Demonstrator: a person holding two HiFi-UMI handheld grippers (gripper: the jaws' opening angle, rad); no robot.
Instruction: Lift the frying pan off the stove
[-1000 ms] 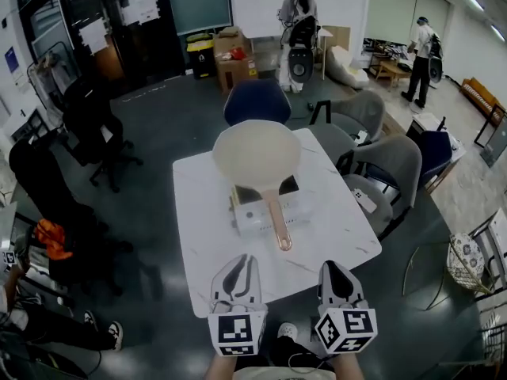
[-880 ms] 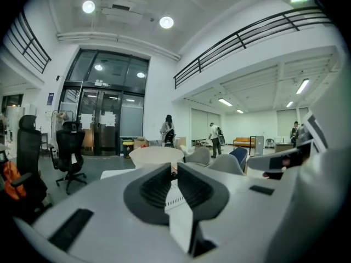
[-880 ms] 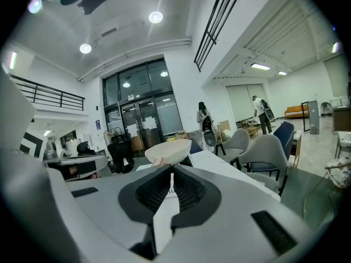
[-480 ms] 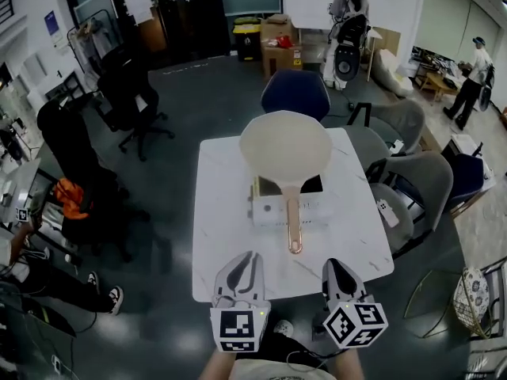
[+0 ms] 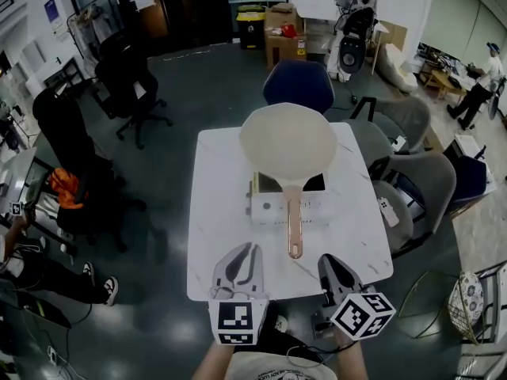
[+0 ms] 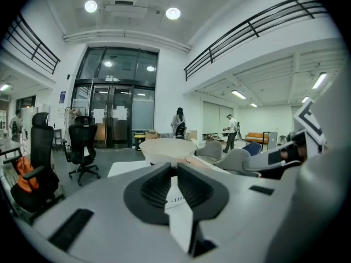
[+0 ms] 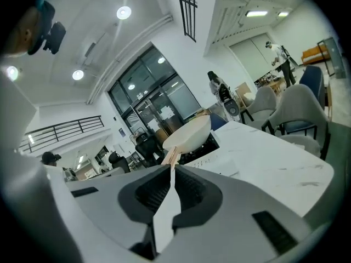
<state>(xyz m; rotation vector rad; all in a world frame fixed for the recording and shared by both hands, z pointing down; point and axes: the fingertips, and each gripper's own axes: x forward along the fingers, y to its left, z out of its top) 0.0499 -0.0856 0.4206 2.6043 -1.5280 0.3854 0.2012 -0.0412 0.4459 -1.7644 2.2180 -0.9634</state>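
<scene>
Task not begun. The left gripper (image 5: 244,253) hovers over the table's (image 5: 215,212) near edge, jaws pressed together, empty. The frying pan (image 5: 287,142) sits on the stove (image 5: 269,209) mid-table, handle toward that edge, untouched. The right gripper (image 5: 327,263), also closed and empty, hovers beside the left. No label is readable

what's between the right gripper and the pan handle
Only bare white tabletop: in the head view nothing lies between the right gripper and the end of the pan handle.
</scene>
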